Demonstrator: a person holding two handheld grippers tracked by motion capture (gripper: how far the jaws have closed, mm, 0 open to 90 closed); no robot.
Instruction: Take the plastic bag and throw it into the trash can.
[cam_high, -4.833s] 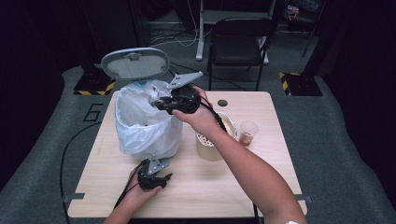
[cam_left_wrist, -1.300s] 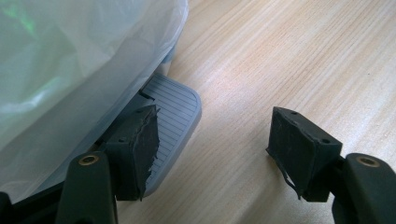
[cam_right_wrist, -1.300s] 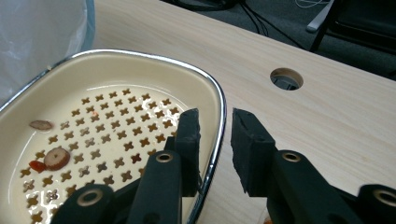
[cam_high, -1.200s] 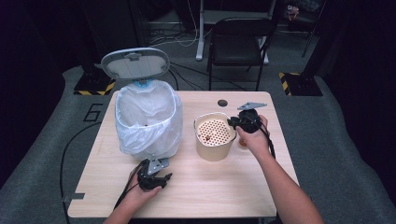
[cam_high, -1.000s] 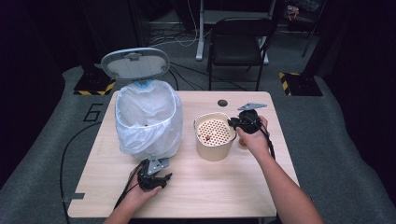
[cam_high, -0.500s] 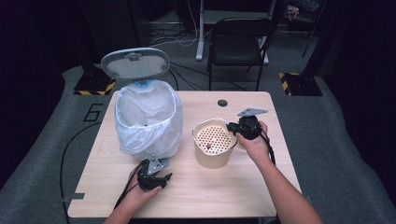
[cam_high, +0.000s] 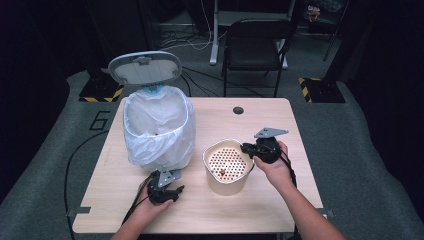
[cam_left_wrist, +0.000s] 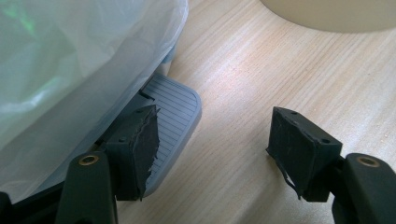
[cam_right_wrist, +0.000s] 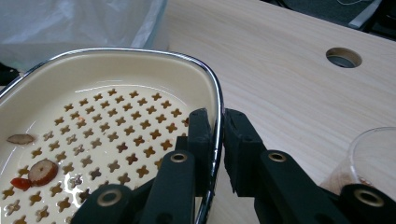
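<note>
The cream strainer sits near the middle of the table, a little to the right, with its perforated floor up and a few scraps of food lying on the holes at its near left in the right gripper view. The right gripper has its jaws pinched shut on the strainer's chrome rim, one jaw inside the wall and one outside. Just right of that grip stands a clear cup with some brown residue at the bottom, close enough to crowd the hand on that side.

Left of the strainer stands the bin, lined with a white bag, its lid tipped up at the far side. The gap between bin and strainer is narrow. The bin's grey ribbed pedal juts out toward the near edge, and the left gripper rests on the wood just near of it, jaws spread wide with nothing between them; one jaw lies against the pedal.

The far right of the table is open, apart from a round cable hole. The near right corner is free too.

On the floor to the left a pale "6" is marked. A dark chair stands beyond the far edge.
</note>
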